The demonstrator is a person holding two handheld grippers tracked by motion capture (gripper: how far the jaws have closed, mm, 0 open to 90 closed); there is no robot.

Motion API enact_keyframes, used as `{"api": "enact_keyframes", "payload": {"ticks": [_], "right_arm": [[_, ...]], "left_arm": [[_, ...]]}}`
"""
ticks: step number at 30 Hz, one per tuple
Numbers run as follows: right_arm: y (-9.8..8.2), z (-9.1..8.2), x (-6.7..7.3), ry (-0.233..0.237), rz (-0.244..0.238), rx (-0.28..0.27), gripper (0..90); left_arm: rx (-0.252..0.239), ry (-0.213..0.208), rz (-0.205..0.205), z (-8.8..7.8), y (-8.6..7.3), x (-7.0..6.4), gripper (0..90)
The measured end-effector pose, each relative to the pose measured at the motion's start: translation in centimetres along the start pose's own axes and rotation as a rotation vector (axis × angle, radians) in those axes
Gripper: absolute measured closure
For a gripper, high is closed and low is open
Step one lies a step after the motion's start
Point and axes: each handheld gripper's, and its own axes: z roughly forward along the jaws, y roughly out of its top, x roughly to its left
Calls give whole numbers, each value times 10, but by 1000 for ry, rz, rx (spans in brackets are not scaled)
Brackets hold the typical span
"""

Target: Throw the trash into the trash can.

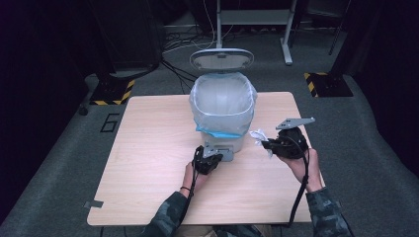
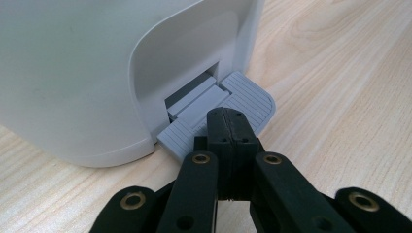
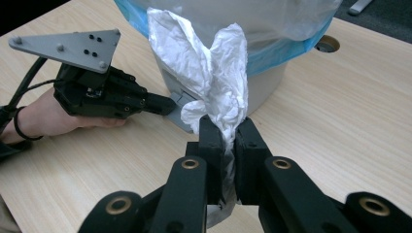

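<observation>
Tissue [image 3: 214, 73], crumpled, white: pinched in right gripper [image 1: 269, 144], just right of pedal bin [image 1: 223, 106]. Left gripper [image 2: 228, 131], jaws closed, empty, presses pedal [image 2: 243, 99]; lid [image 1: 222, 59] up. Drop into bin pending.

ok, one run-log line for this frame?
left gripper: shut, pressing bin pedal | lid: up | right gripper: shut on crumpled tissue, beside bin | tissue not yet in

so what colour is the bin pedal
Grey, ribbed; the pedal shows best in the left gripper view.
</observation>
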Motion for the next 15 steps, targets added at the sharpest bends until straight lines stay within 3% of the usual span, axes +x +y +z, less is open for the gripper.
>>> {"api": "enact_keyframes", "payload": {"ticks": [15], "right_arm": [[22,-30,-7,-12,-13,-35,843]], "left_arm": [[3,-1,-11,0,0,-1,900]]}}
